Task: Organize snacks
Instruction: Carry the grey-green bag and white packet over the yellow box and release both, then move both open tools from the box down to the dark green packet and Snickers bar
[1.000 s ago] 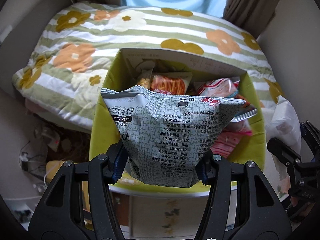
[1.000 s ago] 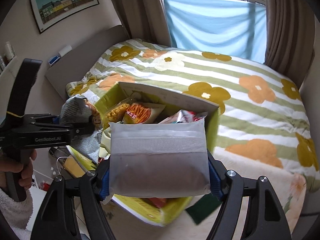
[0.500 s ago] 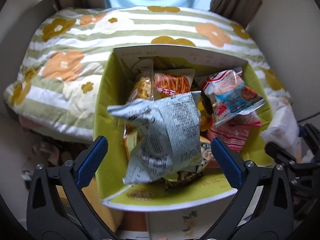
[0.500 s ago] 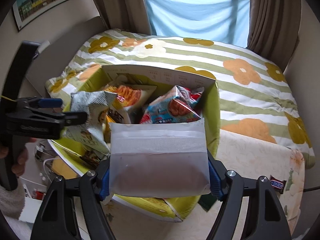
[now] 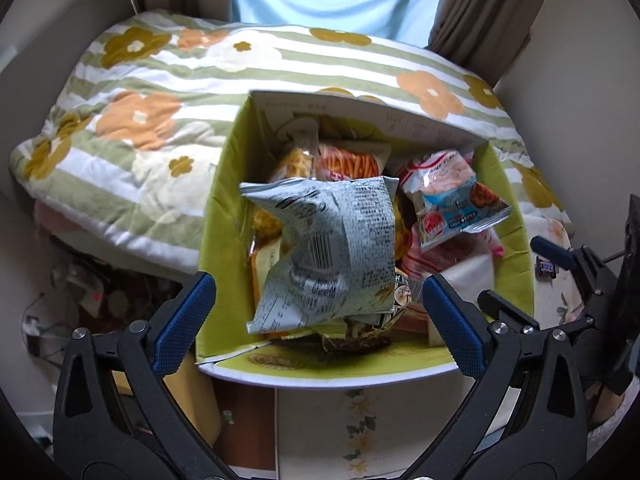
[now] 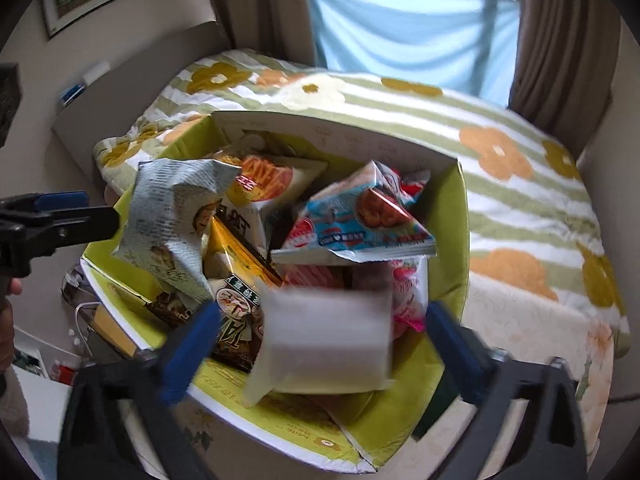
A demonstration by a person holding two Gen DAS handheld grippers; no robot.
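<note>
The left gripper [image 5: 318, 320] hangs over the near edge of the green cardboard box [image 5: 224, 220], its blue-padded fingers [image 5: 184, 320] spread wide and grasping nothing. Between them, at twelve o'clock from the gripper and clear of both pads, a crumpled grey snack bag [image 5: 332, 252] lies on top of the heap inside the box, leaning toward the box's left wall. Around it the box is crowded: an orange-printed chip bag [image 5: 352, 164] at twelve o'clock against the far wall, a blue-and-white snack packet [image 5: 452, 204] at two o'clock, pink packets under that. From the right wrist view the right gripper [image 6: 320, 344] is also released, fingers [image 6: 452, 352] apart, and a frosted white pouch [image 6: 328, 348] sits blurred between them without touching either pad, over the near right part of the box [image 6: 452, 240]; whether it rests on the packets below cannot be told. The grey bag [image 6: 172, 220] shows at ten o'clock, the blue-and-white packet [image 6: 360, 224] at twelve, a yellow-and-black packet [image 6: 240, 308] just left of the pouch. Behind the box lies a bed with a striped floral quilt [image 6: 500, 160]. A small dark candy bar [image 5: 545, 268] lies on the cloth-covered bench at three o'clock beside the box.
</note>
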